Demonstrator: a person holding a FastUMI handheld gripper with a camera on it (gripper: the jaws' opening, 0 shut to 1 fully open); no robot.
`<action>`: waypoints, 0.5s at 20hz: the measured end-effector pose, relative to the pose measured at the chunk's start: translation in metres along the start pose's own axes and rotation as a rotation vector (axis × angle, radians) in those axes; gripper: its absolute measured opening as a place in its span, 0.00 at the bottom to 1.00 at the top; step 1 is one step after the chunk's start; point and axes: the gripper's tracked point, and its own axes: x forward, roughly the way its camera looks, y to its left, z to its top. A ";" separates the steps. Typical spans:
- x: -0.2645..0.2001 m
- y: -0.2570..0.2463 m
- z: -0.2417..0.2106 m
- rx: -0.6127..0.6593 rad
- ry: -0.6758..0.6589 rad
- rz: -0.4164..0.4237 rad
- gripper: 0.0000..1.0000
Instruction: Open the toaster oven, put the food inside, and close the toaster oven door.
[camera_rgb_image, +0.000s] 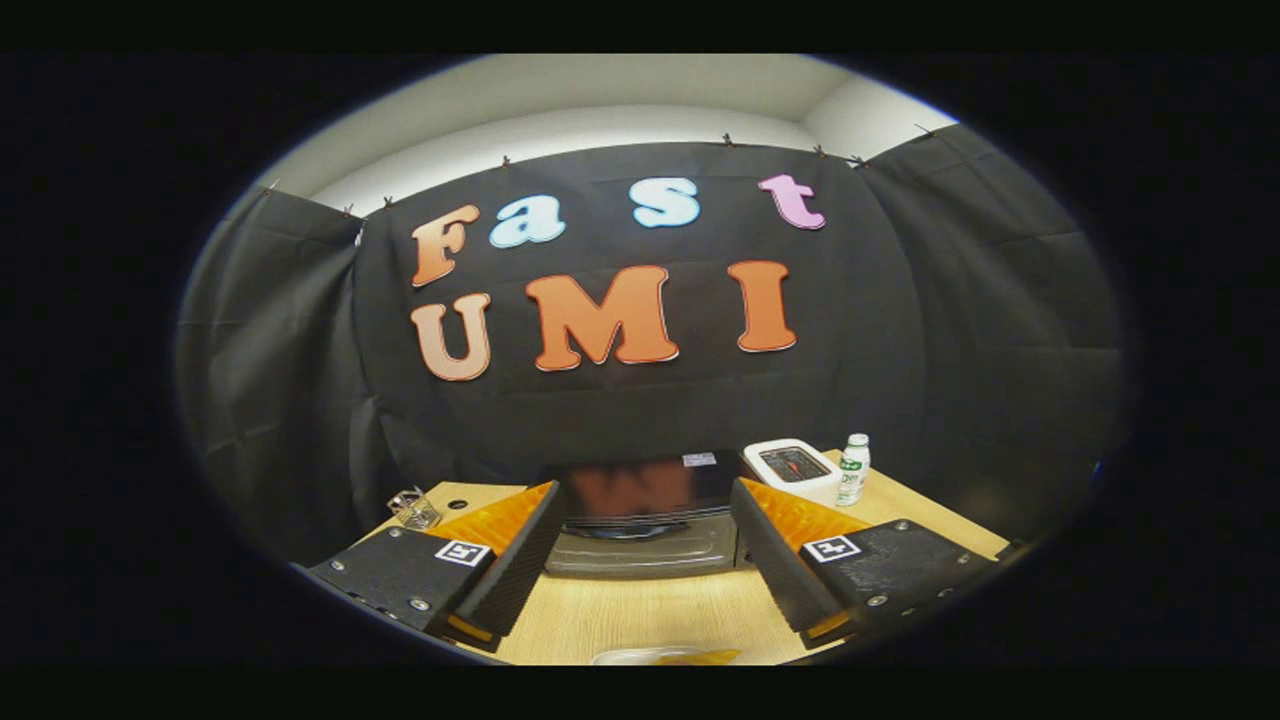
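The toaster oven sits at the back edge of the bench, just beyond the gripper. Its dark glass door faces the gripper, and its long side runs along the back edge. The gripper is wide open and holds nothing. The door looks hard, shiny and maybe slippery, so I would grab its top edge and pull gently. The food plate lies at the near edge, and looks light.
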 end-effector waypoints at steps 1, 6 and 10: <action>0.000 0.001 0.001 -0.002 -0.005 0.002 0.98; 0.006 -0.003 -0.003 -0.018 -0.020 -0.009 0.98; 0.025 0.012 -0.019 -0.021 0.006 0.013 0.98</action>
